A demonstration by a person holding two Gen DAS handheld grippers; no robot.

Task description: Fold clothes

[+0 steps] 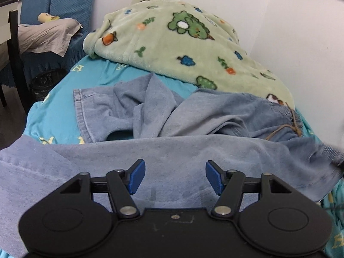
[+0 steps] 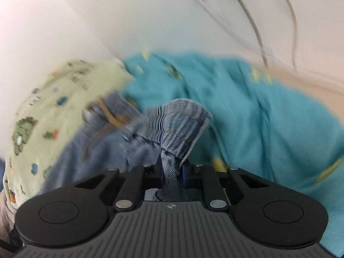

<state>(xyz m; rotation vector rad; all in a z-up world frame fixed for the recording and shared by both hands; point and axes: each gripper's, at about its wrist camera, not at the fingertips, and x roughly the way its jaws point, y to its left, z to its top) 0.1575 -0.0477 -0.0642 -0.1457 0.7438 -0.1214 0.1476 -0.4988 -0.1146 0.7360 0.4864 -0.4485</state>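
Note:
Light blue denim trousers (image 1: 172, 118) lie crumpled across a turquoise bed sheet (image 1: 58, 107), one leg stretched across the front below my left gripper. My left gripper (image 1: 175, 177) is open and empty just above that leg, its blue pads (image 1: 137, 175) wide apart. My right gripper (image 2: 172, 167) is shut on the trousers' elastic waistband (image 2: 182, 124), which bunches up above the jaws. A brown drawstring (image 2: 114, 116) hangs from the waistband and also shows in the left wrist view (image 1: 283, 129). The right wrist view is blurred by motion.
A green fleece blanket (image 1: 182, 43) with cartoon prints lies heaped at the back against the white wall (image 1: 301, 32). It also shows in the right wrist view (image 2: 53, 107). A blue chair (image 1: 60, 6) with grey cloth stands at the far left, beyond the bed's edge.

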